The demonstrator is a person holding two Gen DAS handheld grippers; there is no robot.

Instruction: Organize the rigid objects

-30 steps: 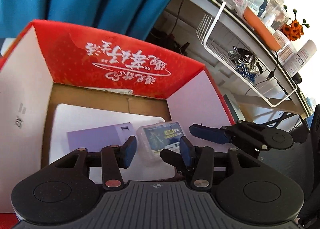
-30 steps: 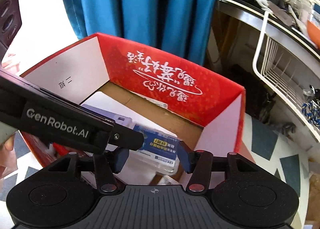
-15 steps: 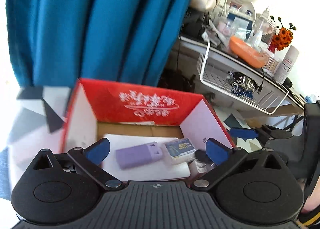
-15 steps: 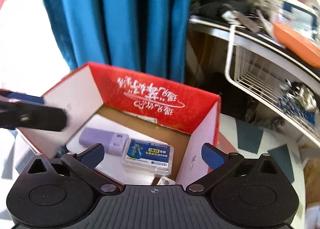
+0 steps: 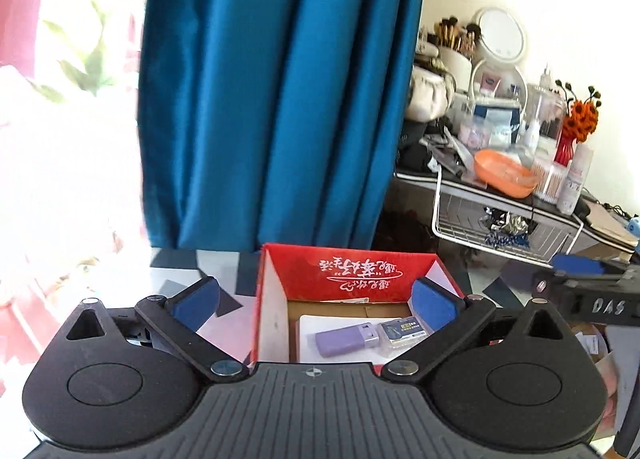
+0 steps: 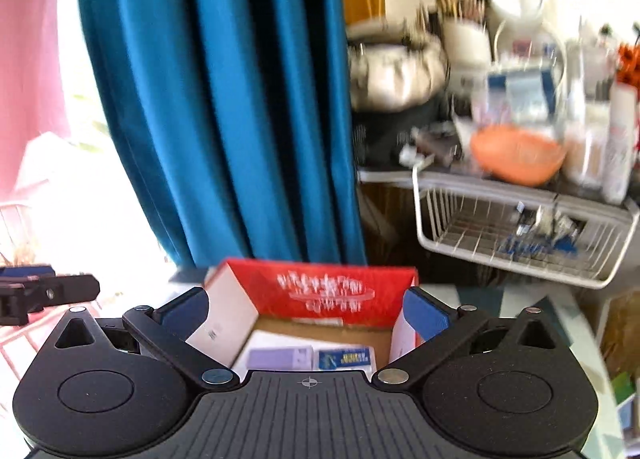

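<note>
Rigid objects inspected: one lilac plastic block with a clear cap end point(image 5: 346, 339) and one clear flat plastic case with a blue-and-yellow label point(image 5: 404, 333). Both lie side by side, touching or nearly so, on one flat white board point(image 5: 320, 323) at the bottom of one red open-topped cardboard box with white inner walls point(image 5: 348, 269).

Handling, as judged: both items look light, stiff and smooth-skinned, so likely slippery under the pads. The lilac block is best taken across its long flat sides at mid-length; the clear case across its short edges, with moderate pressure, since thin clear plastic may crack. The box walls stand close to the case on the right, leaving little clearance there.

Left gripper point(image 5: 314, 299): jaws spread wide, holding nothing, above and short of the box. Right gripper point(image 6: 306, 311): likewise spread wide and empty; its view is motion-blurred, but the same box and both items show.

Count: two items boxed, one board, one box. No loose items visible outside.
</note>
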